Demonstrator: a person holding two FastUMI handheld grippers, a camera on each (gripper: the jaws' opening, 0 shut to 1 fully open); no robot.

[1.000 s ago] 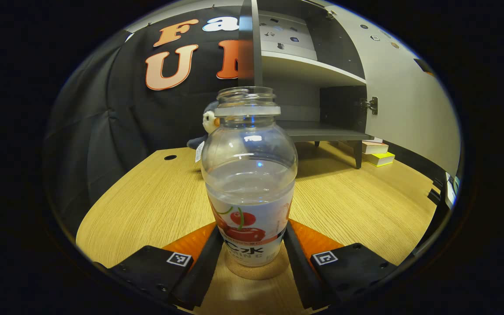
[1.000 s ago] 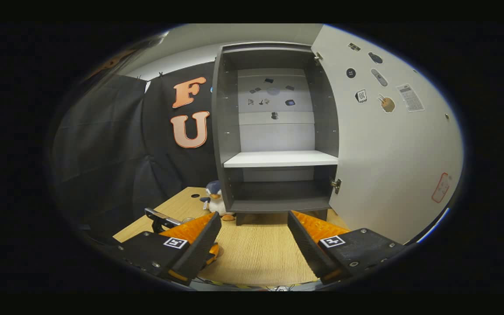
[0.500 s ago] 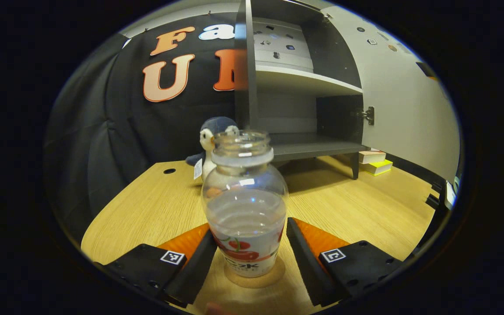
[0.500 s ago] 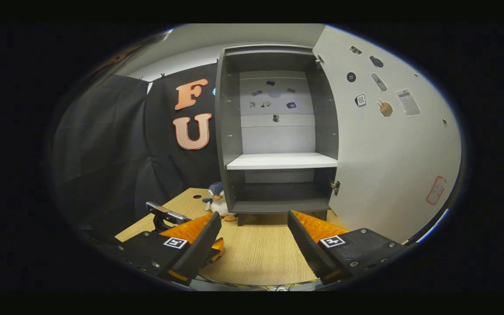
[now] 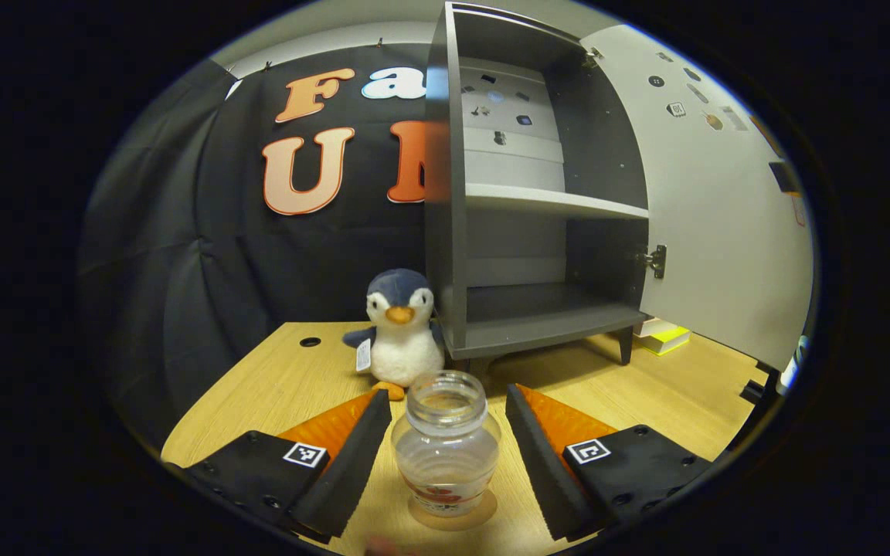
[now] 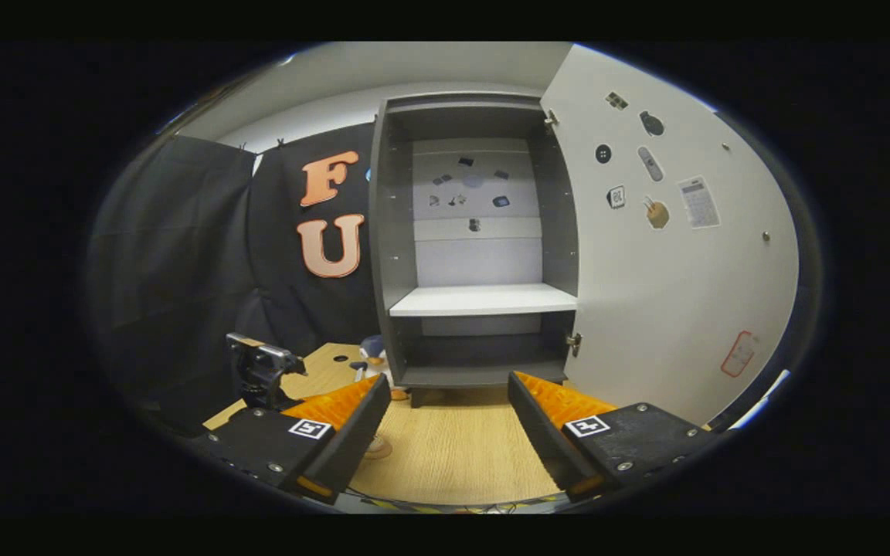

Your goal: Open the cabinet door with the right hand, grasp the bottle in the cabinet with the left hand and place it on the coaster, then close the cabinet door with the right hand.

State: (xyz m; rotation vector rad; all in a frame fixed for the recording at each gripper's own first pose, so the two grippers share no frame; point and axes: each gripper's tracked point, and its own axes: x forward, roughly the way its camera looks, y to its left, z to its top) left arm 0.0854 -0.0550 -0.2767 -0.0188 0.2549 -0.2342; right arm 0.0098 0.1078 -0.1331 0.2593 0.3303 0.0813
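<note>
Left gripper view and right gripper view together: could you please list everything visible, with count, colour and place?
bottle: one, clear, uncapped, upright on the coaster.
coaster: one, tan, on the table.
penguin plush: one, blue and white, left of the cabinet.
cabinet: one, dark grey, shelves bare.
cabinet door: one, white, swung open, stickers inside.
books: small stack, yellow and white, behind the cabinet.
table: one, light wood.
left gripper: open, fingers flank the bottle without touching.
right gripper: open, facing the cabinet.

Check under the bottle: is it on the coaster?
Yes. The bottle stands upright on the round coaster, whose rim shows around its base. The coaster's middle is covered by the bottle. The left gripper is open around it, not touching.
</note>
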